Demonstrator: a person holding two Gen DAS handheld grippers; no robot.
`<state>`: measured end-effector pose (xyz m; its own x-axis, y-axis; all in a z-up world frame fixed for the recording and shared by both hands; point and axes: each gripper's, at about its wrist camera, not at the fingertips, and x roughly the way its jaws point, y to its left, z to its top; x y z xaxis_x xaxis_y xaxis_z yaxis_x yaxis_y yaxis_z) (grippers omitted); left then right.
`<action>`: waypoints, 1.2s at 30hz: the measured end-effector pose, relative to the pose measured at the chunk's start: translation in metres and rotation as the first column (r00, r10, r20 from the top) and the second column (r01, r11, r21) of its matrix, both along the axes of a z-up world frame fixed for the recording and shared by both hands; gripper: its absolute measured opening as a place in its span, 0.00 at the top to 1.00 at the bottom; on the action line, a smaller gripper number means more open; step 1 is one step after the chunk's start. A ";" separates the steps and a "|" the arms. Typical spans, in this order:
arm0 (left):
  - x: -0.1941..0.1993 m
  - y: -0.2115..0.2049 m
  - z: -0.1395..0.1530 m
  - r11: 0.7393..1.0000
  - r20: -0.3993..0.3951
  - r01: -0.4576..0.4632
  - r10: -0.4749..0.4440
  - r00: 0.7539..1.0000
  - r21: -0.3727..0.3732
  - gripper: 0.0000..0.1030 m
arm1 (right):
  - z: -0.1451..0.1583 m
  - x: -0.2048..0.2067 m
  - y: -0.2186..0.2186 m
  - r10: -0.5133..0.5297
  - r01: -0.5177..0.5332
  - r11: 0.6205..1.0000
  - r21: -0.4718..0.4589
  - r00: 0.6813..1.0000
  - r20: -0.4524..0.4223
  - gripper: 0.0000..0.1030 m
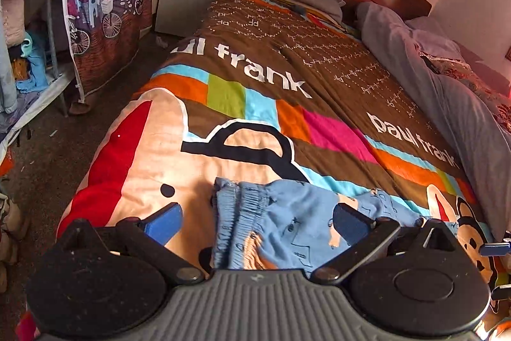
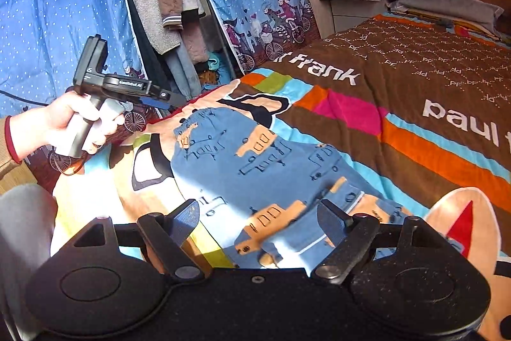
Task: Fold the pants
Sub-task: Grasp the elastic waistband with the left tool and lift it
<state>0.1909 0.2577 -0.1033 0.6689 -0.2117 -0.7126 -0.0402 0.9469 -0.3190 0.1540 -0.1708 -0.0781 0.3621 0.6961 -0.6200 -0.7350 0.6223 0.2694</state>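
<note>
We see both the left gripper point(image 1: 257, 221) and right gripper point(image 2: 258, 221) with jaws wide apart, holding nothing; the blue pants point(image 2: 255, 168) lie flat on the bed point(image 2: 415, 79), waistband toward the left gripper.

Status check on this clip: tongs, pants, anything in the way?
Left tongs open, nothing held. Right tongs open, nothing held. Blue pants lie flat on the bedspread, released. Nothing in the way.
</note>
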 end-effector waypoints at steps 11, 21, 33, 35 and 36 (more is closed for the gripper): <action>0.034 0.033 -0.065 0.928 -0.080 0.261 -0.291 0.953 -0.265 0.01 | -0.012 0.006 0.054 0.050 -0.050 0.999 -0.006 0.998 -0.043 0.20; 0.050 0.017 -0.072 0.894 -0.036 0.293 -0.324 0.945 -0.337 0.19 | -0.028 0.019 0.080 0.078 -0.079 0.997 -0.009 0.995 -0.069 0.20; 0.035 0.041 -0.063 0.933 -0.049 0.238 -0.260 0.964 -0.271 0.70 | -0.047 0.037 0.106 0.052 -0.054 0.992 -0.111 0.998 -0.018 0.31; 0.030 0.038 -0.058 0.937 -0.038 0.244 -0.261 0.964 -0.249 0.75 | -0.048 0.038 0.110 0.029 -0.022 0.985 -0.169 0.999 0.042 0.50; 0.028 0.035 -0.056 0.940 -0.033 0.244 -0.259 0.965 -0.240 0.77 | -0.049 0.039 0.112 0.022 -0.007 0.979 -0.202 0.997 0.072 0.53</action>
<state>0.2192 0.2930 -0.1589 0.5279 -0.5317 -0.6623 0.1622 0.8286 -0.5358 0.1931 -0.0590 -0.1275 0.4029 0.5653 -0.7198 -0.7575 0.6474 0.0844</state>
